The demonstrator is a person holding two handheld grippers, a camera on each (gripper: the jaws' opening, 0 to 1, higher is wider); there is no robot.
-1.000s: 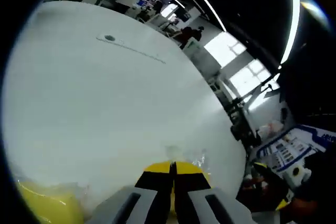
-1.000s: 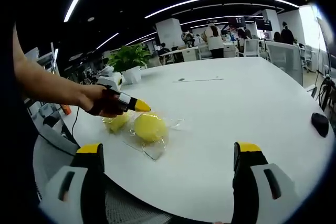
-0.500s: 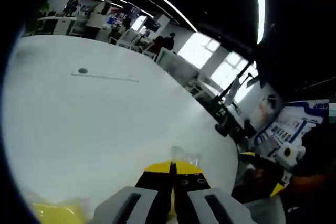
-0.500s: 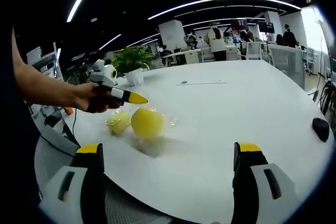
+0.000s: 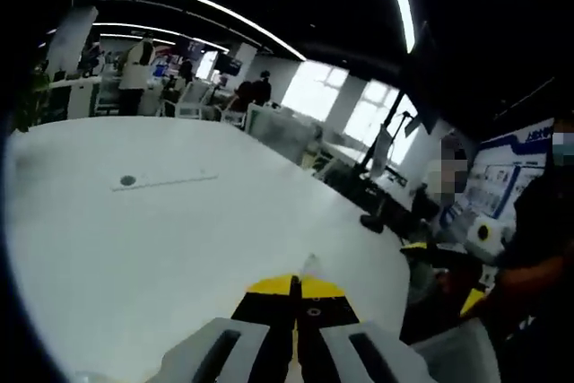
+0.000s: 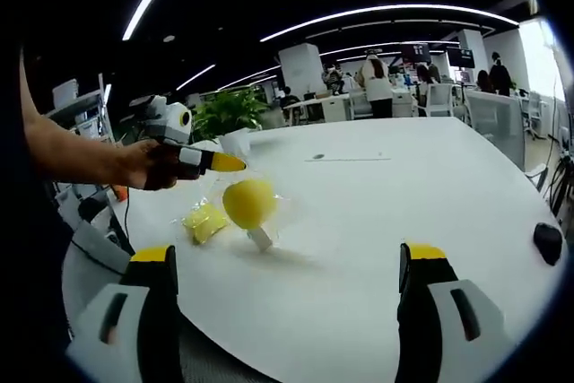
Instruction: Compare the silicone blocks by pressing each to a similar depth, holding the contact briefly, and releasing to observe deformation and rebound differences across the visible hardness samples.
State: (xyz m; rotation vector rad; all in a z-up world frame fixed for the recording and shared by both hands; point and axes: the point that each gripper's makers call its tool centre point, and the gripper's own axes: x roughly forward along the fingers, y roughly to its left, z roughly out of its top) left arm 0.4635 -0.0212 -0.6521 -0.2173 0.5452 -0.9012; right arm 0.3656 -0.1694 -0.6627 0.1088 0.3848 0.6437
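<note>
Pinching clear wrap, the left hand-held gripper (image 6: 229,163) lifts a yellow block (image 6: 248,203); the right hand-held gripper (image 6: 287,266) gapes wide.

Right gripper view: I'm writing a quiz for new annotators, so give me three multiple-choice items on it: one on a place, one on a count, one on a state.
1. Where does the black computer mouse lie?
A. Near the right edge of the white table
B. Beside the potted plant
C. Between the tongs

2. How many yellow silicone blocks are there?
A. One
B. Two
C. Four

3. How do the right gripper's yellow-tipped tongs stand?
A. Shut on a block
B. Shut on nothing
C. Wide open, holding nothing

Answers:
1 A: the black computer mouse sits far right on the white table.
2 B: one rounded yellow silicone block and a flatter one show.
3 C: the right gripper has bare table between its tongs.
</note>
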